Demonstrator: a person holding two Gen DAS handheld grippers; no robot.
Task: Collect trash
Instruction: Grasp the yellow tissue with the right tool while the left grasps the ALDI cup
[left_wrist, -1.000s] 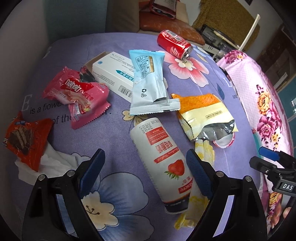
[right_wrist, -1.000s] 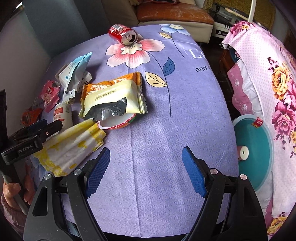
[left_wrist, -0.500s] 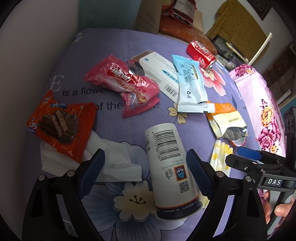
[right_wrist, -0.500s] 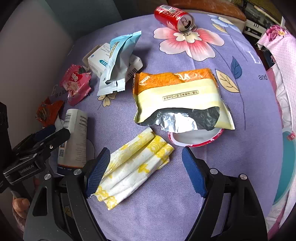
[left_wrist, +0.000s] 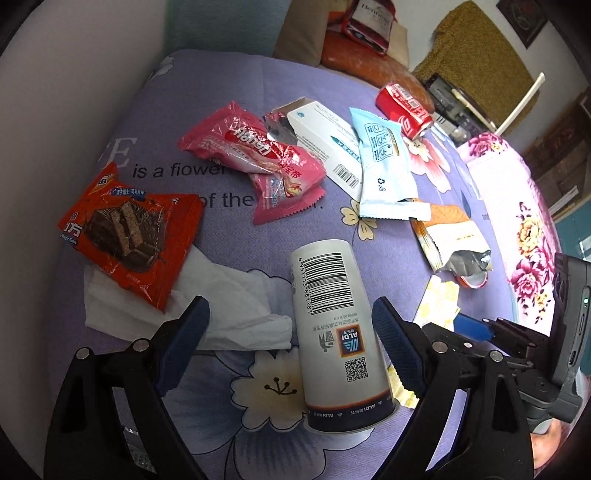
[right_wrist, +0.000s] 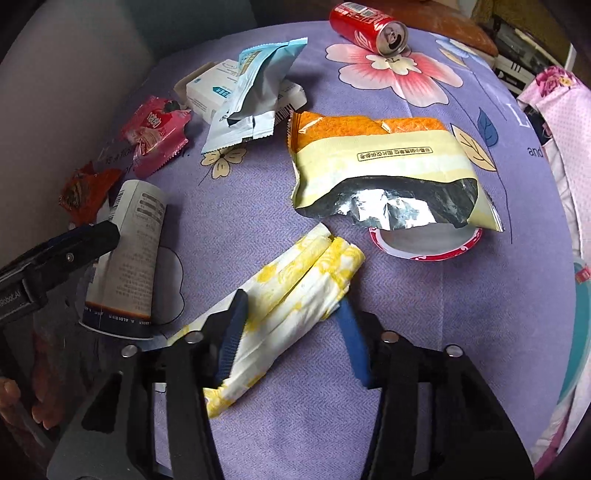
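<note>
The right gripper (right_wrist: 291, 332) has just been closing its fingers on the yellow-patterned wrapper (right_wrist: 295, 291), while the left gripper (left_wrist: 291, 343) has its fingers apart around the white cup (left_wrist: 336, 325).

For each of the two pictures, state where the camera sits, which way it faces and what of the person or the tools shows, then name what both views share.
Left wrist: on the left gripper, looking steeply down; open jaws straddle the white cup; the right gripper shows at right.
Right wrist: on the right gripper, looking steeply down; jaws have just been closing around the yellow napkin; the left gripper and fingers show at left.
Shared: cup, napkin, red can, orange bag.
</note>
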